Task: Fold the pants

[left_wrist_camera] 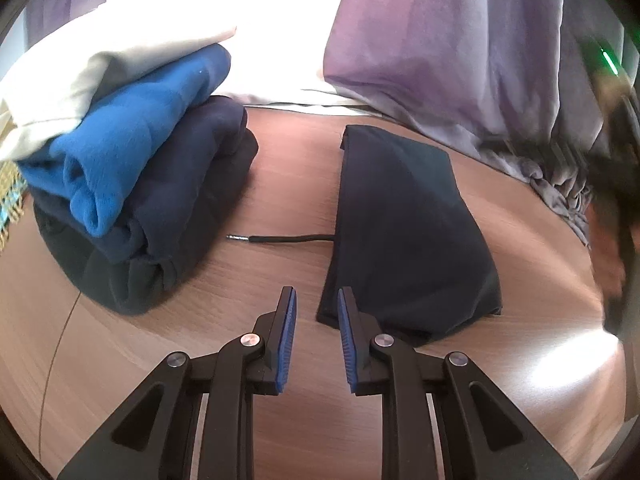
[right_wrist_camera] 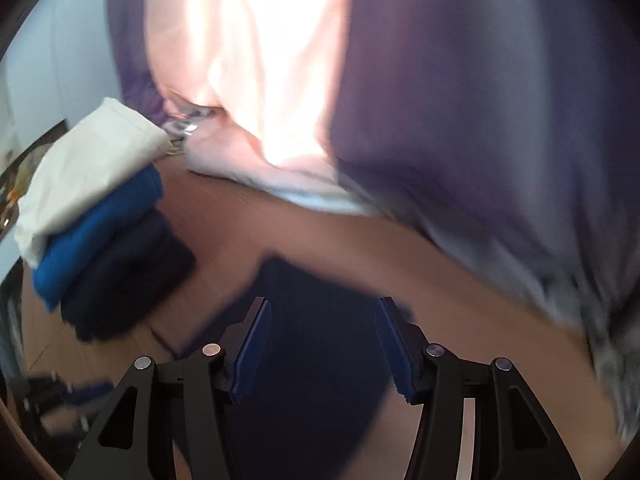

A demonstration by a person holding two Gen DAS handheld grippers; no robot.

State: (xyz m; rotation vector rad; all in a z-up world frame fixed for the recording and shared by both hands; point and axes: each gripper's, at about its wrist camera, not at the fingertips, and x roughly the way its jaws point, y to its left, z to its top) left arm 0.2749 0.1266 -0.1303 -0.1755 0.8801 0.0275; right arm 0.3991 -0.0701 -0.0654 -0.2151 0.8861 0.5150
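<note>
Closest in, the left gripper (left_wrist_camera: 317,294) hangs over the wooden table (left_wrist_camera: 280,184) with its blue-padded jaws parted a little and nothing between them; it is released. Its right fingertip sits just at the near corner of the dark folded pants (left_wrist_camera: 404,232), which lie flat on the table as a long, narrow packet. A thin black cord (left_wrist_camera: 280,238) pokes out from the packet's left edge, its tip bare on the wood.

Over to the left sits a stack of folded clothes (left_wrist_camera: 132,184): a cream piece on top, a bright blue one under it, dark navy layers at the bottom. It stands apart from the pants, with bare table between them. Purple curtains (left_wrist_camera: 460,48) hang behind, bright light between them.

From the right wrist view, heavily blurred, the right gripper (right_wrist_camera: 322,308) shows its jaws set wide, empty, hovering above the same dark pants (right_wrist_camera: 312,360). The stack (right_wrist_camera: 100,240) lies up to the left. At the left view's right edge is a dark smear, too blurred to tell.
</note>
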